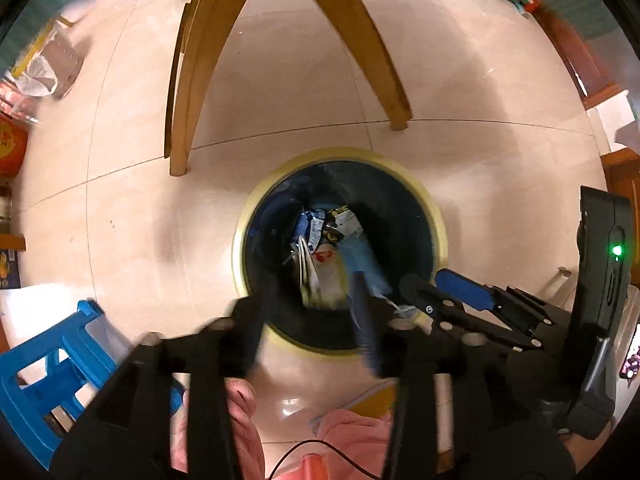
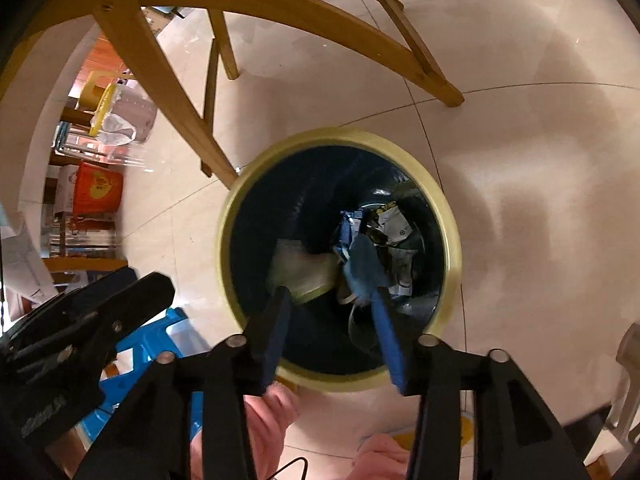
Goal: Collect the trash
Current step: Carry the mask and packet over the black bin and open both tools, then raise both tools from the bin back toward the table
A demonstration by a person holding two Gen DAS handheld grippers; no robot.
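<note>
Over the tiled floor, beside a blue plastic stool [image 1: 36,380], the left gripper [image 1: 316,312] points straight down with its jaws apart and empty. Below stands a round trash bin [image 2: 450,236], yellow rim, dark liner, mouth upward, holding crumpled wrappers [image 2: 384,240]. To the right, the right gripper [image 2: 332,332] tilts steeply down, jaws released.

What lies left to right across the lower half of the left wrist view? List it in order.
Blue plastic stool → left gripper, open above the bin → yellow-rimmed trash bin holding wrappers → right gripper, reaching in over the bin's rim → black device with a green light.
</note>
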